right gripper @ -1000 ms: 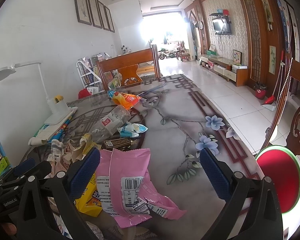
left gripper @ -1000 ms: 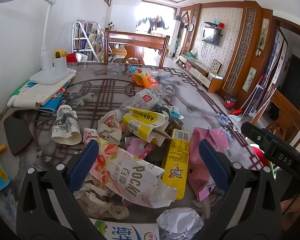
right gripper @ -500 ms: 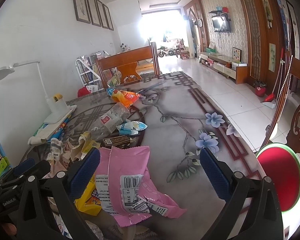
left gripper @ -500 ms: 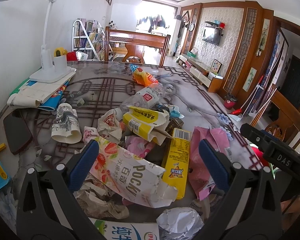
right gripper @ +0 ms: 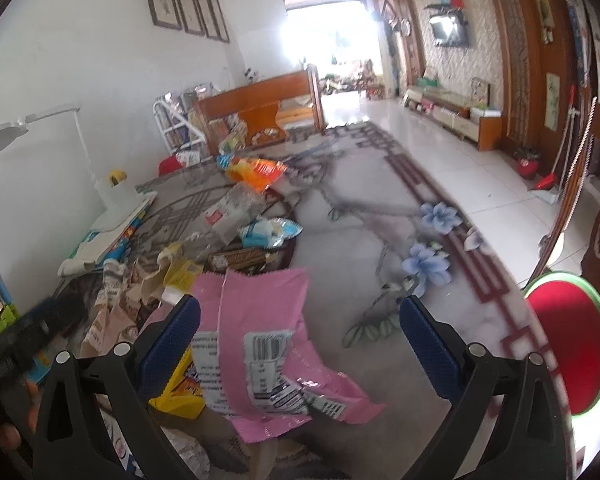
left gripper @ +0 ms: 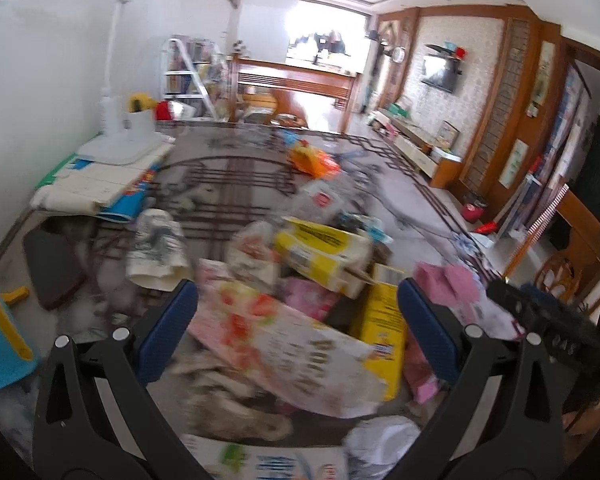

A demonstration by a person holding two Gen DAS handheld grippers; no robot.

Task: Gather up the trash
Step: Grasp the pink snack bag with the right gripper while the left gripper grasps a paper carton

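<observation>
Both tongs gape wide and hold nothing. Left gripper (left gripper: 298,316) hangs over the strawberry snack box (left gripper: 284,344), beside the yellow carton (left gripper: 382,320); right gripper (right gripper: 300,330) straddles the pink wrapper (right gripper: 260,320). Trash lies heaped on the patterned table (right gripper: 380,248), probably each jaw lined up for its nearest piece.

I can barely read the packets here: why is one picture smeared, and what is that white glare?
Left wrist view: the trash pile is motion-smeared, the tool sharp. Right wrist view: crisper pink wrapper; the bright doorway is blown out.
</observation>
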